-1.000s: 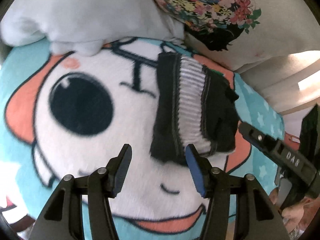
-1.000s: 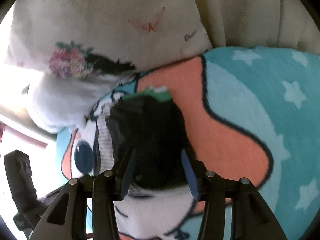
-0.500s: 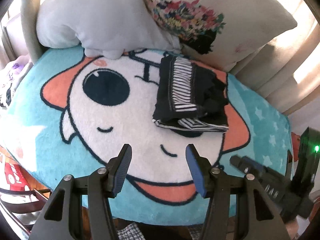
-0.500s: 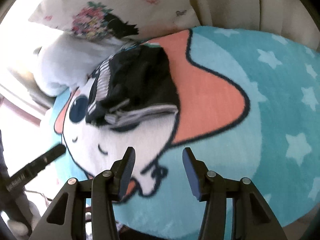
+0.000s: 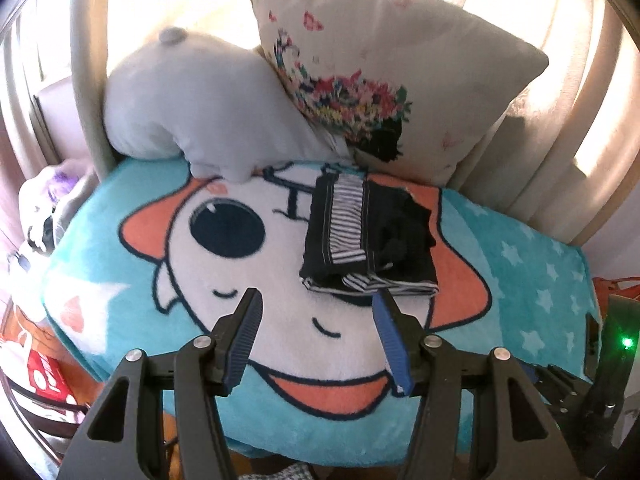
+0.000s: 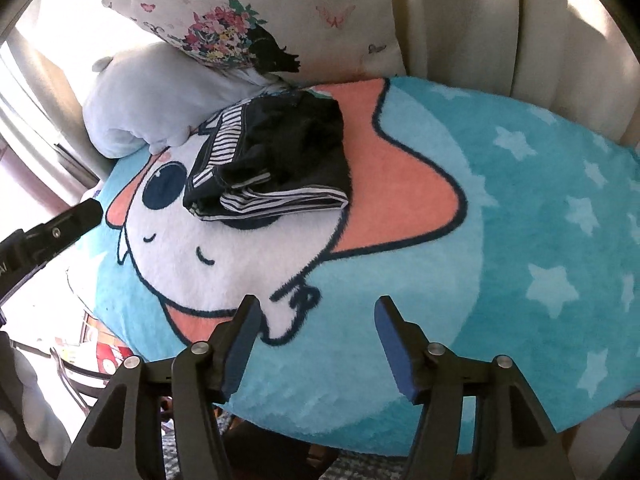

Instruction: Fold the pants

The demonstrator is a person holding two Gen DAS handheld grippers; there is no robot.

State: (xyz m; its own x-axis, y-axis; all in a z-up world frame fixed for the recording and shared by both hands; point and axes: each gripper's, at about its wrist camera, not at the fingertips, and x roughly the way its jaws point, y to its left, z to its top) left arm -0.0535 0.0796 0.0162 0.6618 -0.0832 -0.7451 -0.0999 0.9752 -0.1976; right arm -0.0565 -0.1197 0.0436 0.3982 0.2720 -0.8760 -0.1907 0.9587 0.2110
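On the teal cartoon blanket [image 5: 532,280], up near the floral pillow [image 5: 384,64] and grey plush [image 5: 192,108], the pants [image 5: 372,236] lie as a compact folded bundle. Both tongs hang clear of them: the left gripper [image 5: 318,334] and right gripper [image 6: 314,340] have jaws opening, nothing between. Folding looks finished; at most a stray striped edge wants tucking. Open blanket lies toward the front edge, where the cushion drops away.

Bright daylight washed over cream curtains [image 5: 592,92] behind a turquoise cartoon blanket [image 5: 532,280], a floral pillow [image 5: 400,64] and a grey plush cushion [image 5: 192,100].
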